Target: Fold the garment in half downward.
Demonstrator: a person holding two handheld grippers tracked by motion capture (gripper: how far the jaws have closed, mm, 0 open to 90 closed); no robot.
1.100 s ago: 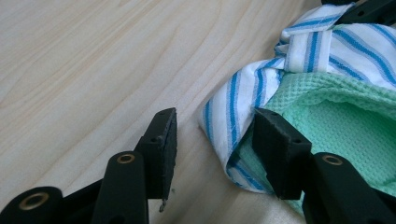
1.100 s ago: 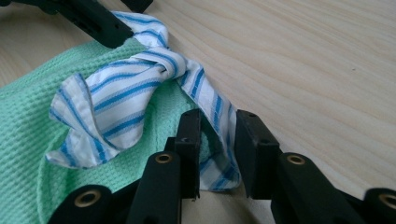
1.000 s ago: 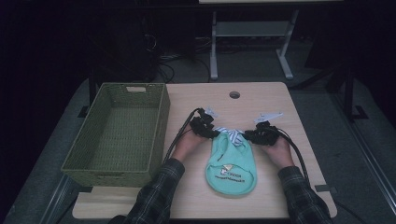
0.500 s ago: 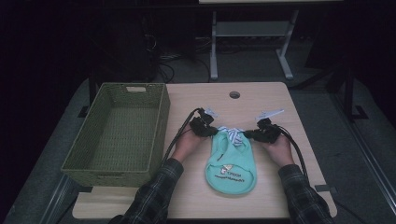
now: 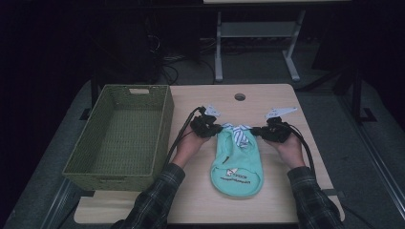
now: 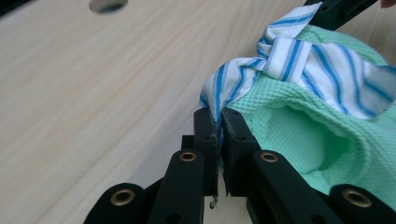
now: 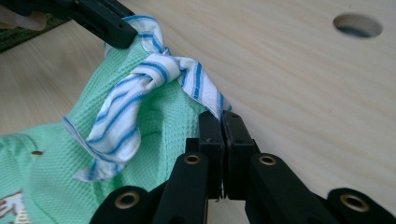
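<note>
A mint-green baby bib (image 5: 237,162) lies flat on the wooden table (image 5: 267,102), its rounded end toward the person. Blue-and-white striped ties (image 5: 237,131) at its far end are looped into a knot (image 6: 280,49) (image 7: 152,72). My left gripper (image 5: 213,129) (image 6: 219,123) is shut on the left striped tie. My right gripper (image 5: 256,130) (image 7: 220,123) is shut on the right striped tie. The two grippers face each other across the knot, each held in a hand.
A green woven basket (image 5: 122,133) stands empty on the table's left side. A round cable hole (image 5: 239,97) is in the tabletop beyond the bib. Black cables trail from both grippers. A grey stand's legs (image 5: 258,52) are on the dark floor behind.
The two grippers have drawn slightly apart, pulling the striped ties tighter at the knot. The bib stays in place.
</note>
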